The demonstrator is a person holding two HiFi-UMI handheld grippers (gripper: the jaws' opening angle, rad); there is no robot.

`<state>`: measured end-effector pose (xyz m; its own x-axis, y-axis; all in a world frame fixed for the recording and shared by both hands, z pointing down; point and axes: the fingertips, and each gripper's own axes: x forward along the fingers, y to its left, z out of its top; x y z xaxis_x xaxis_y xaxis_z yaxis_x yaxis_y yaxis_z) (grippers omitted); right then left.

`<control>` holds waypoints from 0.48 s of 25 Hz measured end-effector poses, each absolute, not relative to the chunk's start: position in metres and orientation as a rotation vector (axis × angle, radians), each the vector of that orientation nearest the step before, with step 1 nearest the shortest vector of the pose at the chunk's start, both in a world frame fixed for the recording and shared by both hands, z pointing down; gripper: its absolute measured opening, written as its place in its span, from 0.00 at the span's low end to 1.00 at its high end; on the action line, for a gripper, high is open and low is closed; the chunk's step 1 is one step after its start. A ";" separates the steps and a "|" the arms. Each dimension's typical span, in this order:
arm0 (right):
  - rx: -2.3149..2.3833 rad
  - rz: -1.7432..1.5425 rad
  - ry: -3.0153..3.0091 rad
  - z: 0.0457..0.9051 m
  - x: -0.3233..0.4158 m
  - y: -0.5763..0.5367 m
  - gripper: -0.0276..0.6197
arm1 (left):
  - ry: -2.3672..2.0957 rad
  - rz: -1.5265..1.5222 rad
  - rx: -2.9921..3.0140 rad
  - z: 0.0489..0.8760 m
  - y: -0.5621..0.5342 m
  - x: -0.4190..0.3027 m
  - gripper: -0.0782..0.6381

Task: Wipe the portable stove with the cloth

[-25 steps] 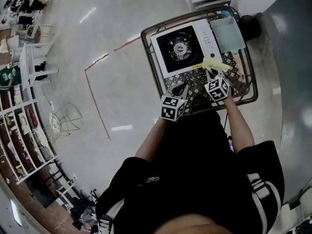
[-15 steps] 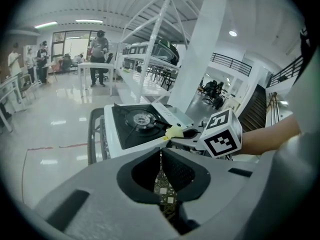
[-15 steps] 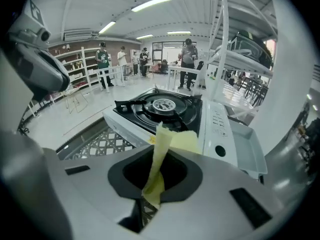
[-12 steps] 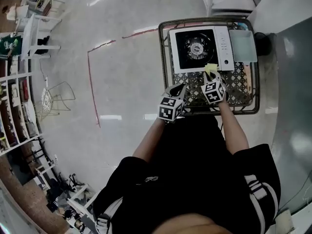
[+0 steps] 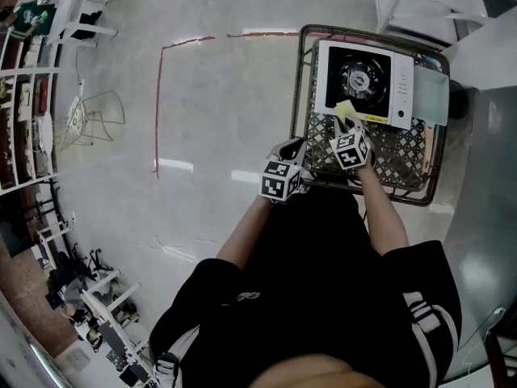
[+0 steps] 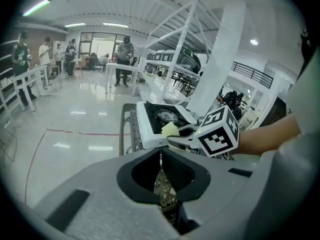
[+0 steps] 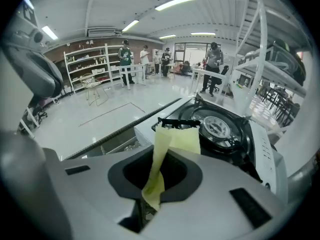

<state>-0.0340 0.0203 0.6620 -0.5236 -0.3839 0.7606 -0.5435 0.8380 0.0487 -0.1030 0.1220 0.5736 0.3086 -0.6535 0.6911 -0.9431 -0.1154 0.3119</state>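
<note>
The wire table [image 5: 301,95] carries the stove [image 5: 361,83]; my right gripper [image 5: 343,128] pinches the yellow cloth [image 5: 346,111] at the stove's near edge; my left gripper [image 5: 295,146] hovers beside it, jaws pressed together on nothing; wiping looks barely begun, so next I'd press the cloth flat and sweep across the top.

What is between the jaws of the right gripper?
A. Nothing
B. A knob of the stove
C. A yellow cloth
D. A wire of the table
C: in the right gripper view, the right gripper is shut on the yellow cloth, whose free end stands up in front of the stove.
</note>
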 end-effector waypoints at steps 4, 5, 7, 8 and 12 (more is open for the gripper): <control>0.621 0.231 -2.198 0.663 -0.057 0.029 0.08 | -1.463 0.488 1.816 0.572 0.137 -0.119 0.15; 0.612 0.229 -2.201 0.663 -0.061 0.029 0.08 | -1.474 0.480 1.810 0.571 0.139 -0.123 0.15; 0.603 0.228 -2.205 0.662 -0.066 0.030 0.08 | -1.495 0.464 1.802 0.569 0.142 -0.129 0.15; 0.604 0.229 -2.205 0.661 -0.067 0.030 0.08 | -1.505 0.456 1.801 0.567 0.143 -0.132 0.15; 0.653 0.222 -2.215 0.642 -0.061 0.033 0.08 | -1.548 0.432 1.829 0.556 0.141 -0.142 0.15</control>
<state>-0.0606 0.0328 0.6422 -0.5482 -0.3813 0.7444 -0.5216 0.8516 0.0521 -0.1420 0.1415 0.5557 0.2332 -0.7255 0.6475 -0.9560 -0.0491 0.2893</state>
